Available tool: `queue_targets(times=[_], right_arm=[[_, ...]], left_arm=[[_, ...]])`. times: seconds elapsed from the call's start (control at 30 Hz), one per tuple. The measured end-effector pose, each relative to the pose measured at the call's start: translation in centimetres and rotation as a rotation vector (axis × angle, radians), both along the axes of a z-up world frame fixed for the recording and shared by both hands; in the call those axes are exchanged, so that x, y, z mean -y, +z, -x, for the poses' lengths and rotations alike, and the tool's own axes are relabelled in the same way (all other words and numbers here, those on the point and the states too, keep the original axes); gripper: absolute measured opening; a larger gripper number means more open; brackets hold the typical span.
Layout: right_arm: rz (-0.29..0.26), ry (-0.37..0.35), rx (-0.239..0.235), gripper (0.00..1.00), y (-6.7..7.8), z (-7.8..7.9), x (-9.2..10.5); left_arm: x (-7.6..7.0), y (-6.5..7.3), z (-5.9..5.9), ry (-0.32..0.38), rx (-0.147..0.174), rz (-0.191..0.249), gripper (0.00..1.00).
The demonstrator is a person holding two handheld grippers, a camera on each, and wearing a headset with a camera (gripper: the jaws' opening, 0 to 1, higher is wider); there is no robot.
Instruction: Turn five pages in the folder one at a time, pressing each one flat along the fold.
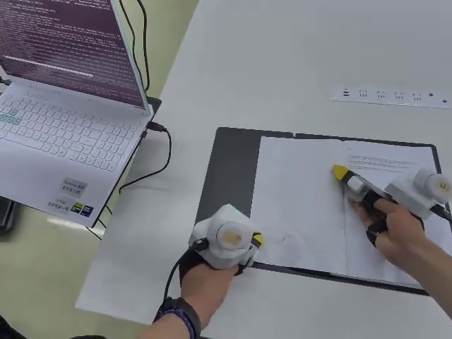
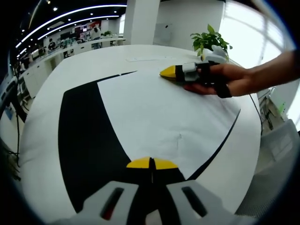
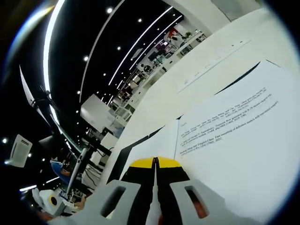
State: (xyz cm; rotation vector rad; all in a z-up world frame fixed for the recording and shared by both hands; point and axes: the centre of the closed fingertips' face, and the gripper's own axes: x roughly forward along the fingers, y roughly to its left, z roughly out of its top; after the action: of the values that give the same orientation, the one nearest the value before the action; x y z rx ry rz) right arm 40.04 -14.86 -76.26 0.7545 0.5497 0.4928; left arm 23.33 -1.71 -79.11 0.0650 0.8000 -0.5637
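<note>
A black folder (image 1: 229, 169) lies open on the white table, with white pages (image 1: 296, 198) spread across it. My left gripper (image 1: 256, 240) rests shut at the folder's near edge, its yellow tips (image 2: 152, 163) on the black cover beside the left page (image 2: 154, 112). My right gripper (image 1: 340, 171) is shut too, its yellow tip lying on the paper near the fold. In the right gripper view its tips (image 3: 154, 162) sit by the fold, with a printed page (image 3: 234, 140) to the right. The right gripper (image 2: 169, 72) also appears across the page in the left gripper view.
An open laptop (image 1: 63, 106) stands at the left on the table edge, its cable (image 1: 159, 152) running toward the folder. A white power strip (image 1: 392, 96) lies beyond the folder. A potted plant (image 2: 208, 40) stands far off.
</note>
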Motion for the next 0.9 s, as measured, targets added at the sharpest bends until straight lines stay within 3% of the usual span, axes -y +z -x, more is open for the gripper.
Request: queue_targets(times=[0.13, 0.23, 0.3, 0.67, 0.9], right_arm=[[-0.041, -0.037, -0.016, 0.00, 0.3, -0.7, 0.1], [-0.055, -0.060, -0.009, 0.00, 0.0, -1.8, 0.6], [-0.069, -0.080, -0.008, 0.00, 0.2, -2.2, 0.7], [-0.076, -0.139, -0.004, 0.00, 1.0, -4.2, 0.6], [-0.052, -0.110, -0.008, 0.00, 1.5, -4.7, 0.0]], left_arm=[[0.0, -0.1, 0.0, -0.002, -0.002, 0.001, 0.00], [-0.1, -0.1, -0.1, 0.033, -0.017, 0.034, 0.00], [-0.1, -0.1, 0.0, 0.017, -0.001, 0.017, 0.00], [0.0, 0.0, 0.2, 0.025, 0.004, 0.005, 0.00], [-0.1, 0.0, 0.2, 0.032, 0.003, -0.004, 0.00]])
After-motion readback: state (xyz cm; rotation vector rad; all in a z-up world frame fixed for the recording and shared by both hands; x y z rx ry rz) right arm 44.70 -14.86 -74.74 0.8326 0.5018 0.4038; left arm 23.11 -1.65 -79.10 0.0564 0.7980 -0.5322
